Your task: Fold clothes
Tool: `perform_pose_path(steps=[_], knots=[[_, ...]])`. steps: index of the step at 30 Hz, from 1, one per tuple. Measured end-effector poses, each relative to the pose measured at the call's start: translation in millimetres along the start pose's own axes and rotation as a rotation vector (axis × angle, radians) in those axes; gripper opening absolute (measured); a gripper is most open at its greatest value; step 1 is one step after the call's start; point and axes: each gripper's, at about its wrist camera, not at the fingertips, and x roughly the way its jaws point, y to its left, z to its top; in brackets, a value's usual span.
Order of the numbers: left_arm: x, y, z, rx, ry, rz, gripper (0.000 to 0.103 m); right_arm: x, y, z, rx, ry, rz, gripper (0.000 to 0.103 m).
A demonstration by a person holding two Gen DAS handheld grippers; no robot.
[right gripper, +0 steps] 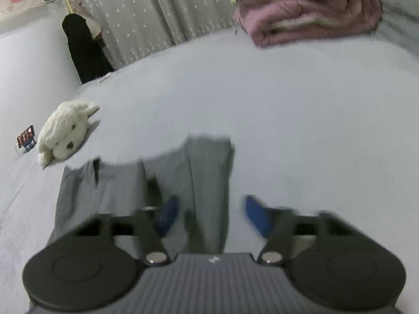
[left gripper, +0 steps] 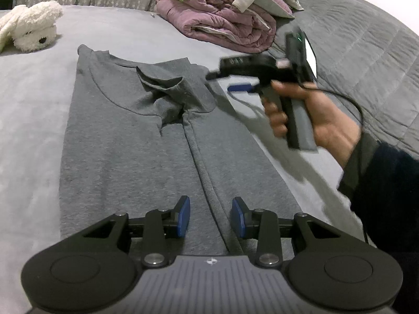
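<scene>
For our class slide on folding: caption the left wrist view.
Grey shirt partly folded on the bed; left gripper and right gripper both open, empty.

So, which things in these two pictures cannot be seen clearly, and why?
- Gray shirt: the left gripper covers its near hem in the left wrist view; motion blur smears it in the right wrist view.
- Right gripper: blurred in both views.
- Folded pile: top cut off by the frame edge.
- Small box beside the plush toy: too small to identify.

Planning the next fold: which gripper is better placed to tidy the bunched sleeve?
Probably right: the right gripper hovers open just beside the bunched sleeve of the grey shirt, while the left gripper sits at the near hem.
</scene>
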Motion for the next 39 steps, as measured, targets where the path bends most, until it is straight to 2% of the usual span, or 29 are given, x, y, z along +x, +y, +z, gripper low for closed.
perform_pose_path(steps=[2,4,5,6,9,17,19,21,24,26,30,32,33,34,35,36,37,39], knots=[[-1,0,0,0.004,-0.002,-0.002,0.034,12,3,12,-0.007,-0.004,0.009,0.060],[-2,0,1,0.002,-0.001,-0.007,0.034,28,4,18,-0.008,0.026,-0.009,0.046],[-2,1,1,0.003,-0.001,-0.007,0.034,36,4,21,-0.008,0.040,-0.018,0.021],[-2,1,1,0.001,0.000,-0.007,0.034,43,5,24,-0.008,0.052,-0.027,0.012],[-2,2,1,-0.003,0.002,-0.006,0.034,44,3,25,0.010,0.025,-0.053,0.009],[-6,3,2,-0.002,-0.005,-0.005,0.034,45,-5,16,0.110,-0.023,-0.071,0.009],[-9,3,3,0.000,-0.012,-0.005,0.034,43,2,17,0.074,-0.016,-0.100,0.016],[-13,3,6,-0.005,-0.023,-0.009,0.034,33,12,19,0.017,-0.028,-0.153,0.044],[-22,6,12,-0.019,-0.050,-0.015,0.034,6,38,15,-0.132,-0.079,-0.191,0.044],[-31,11,19,-0.037,-0.076,-0.013,0.034,-13,60,9,-0.197,-0.062,-0.090,0.044],[-50,30,31,-0.096,-0.115,0.028,0.034,-43,118,-10,-0.398,0.014,0.101,0.043],[-58,43,35,-0.136,-0.131,0.057,0.034,-45,142,-20,-0.439,0.087,0.175,0.042],[-61,50,37,-0.156,-0.135,0.069,0.034,-42,151,-27,-0.470,0.128,0.169,0.038],[-64,56,39,-0.175,-0.137,0.079,0.034,-34,160,-34,-0.516,0.165,0.112,0.035],[-66,62,41,-0.194,-0.138,0.087,0.034,-26,167,-42,-0.558,0.199,0.054,0.011],[-68,66,42,-0.213,-0.139,0.091,0.034,-21,169,-46,-0.575,0.212,0.003,0.007],[-69,69,43,-0.229,-0.138,0.094,0.034,-20,170,-48,-0.569,0.208,-0.012,0.007],[-70,73,45,-0.251,-0.136,0.091,0.034,-34,170,-43,-0.501,0.138,0.027,0.006]])
